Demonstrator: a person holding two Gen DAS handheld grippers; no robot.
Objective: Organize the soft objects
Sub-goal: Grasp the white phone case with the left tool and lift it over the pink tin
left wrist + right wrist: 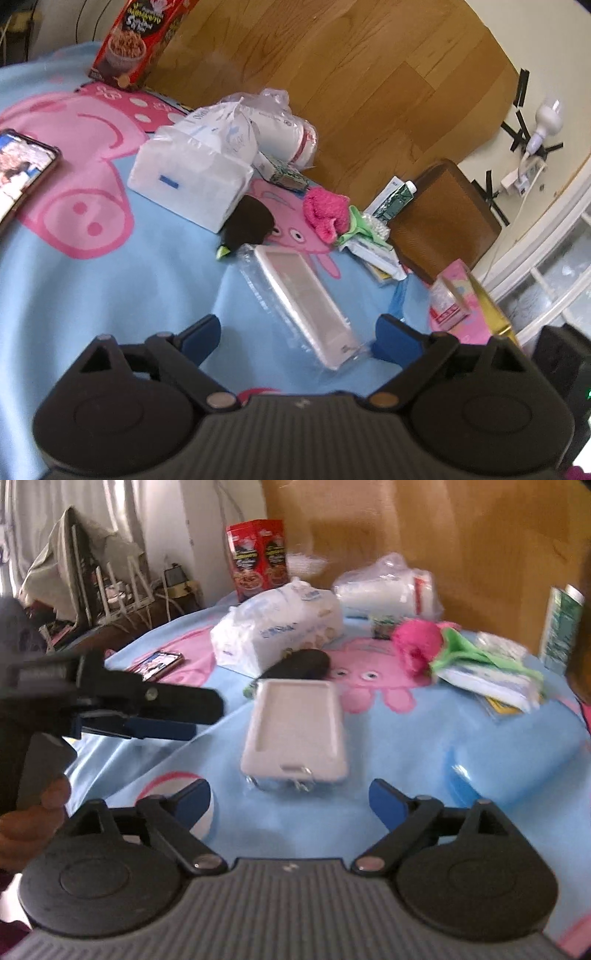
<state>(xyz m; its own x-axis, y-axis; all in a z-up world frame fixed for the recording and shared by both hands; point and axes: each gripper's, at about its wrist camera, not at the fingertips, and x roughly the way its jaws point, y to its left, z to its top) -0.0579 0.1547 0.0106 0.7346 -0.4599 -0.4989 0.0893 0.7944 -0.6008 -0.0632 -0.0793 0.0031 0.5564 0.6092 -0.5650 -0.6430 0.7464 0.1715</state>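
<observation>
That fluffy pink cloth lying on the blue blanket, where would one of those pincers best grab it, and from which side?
Probably from above, on the raised bunched hump of the pink cloth. It lies crumpled in a mound, so folds stand up to pinch. Its side nearest the green cloth touches that cloth, so the opposite, bare side on the blanket looks safer. The right gripper is open.

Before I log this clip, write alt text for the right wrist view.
The open right gripper hovers over a blue cartoon-pig blanket, facing a white phone case in clear packaging. Behind it lie a black plush, a tissue pack and a pink cloth; the left gripper reaches in from the left.
</observation>
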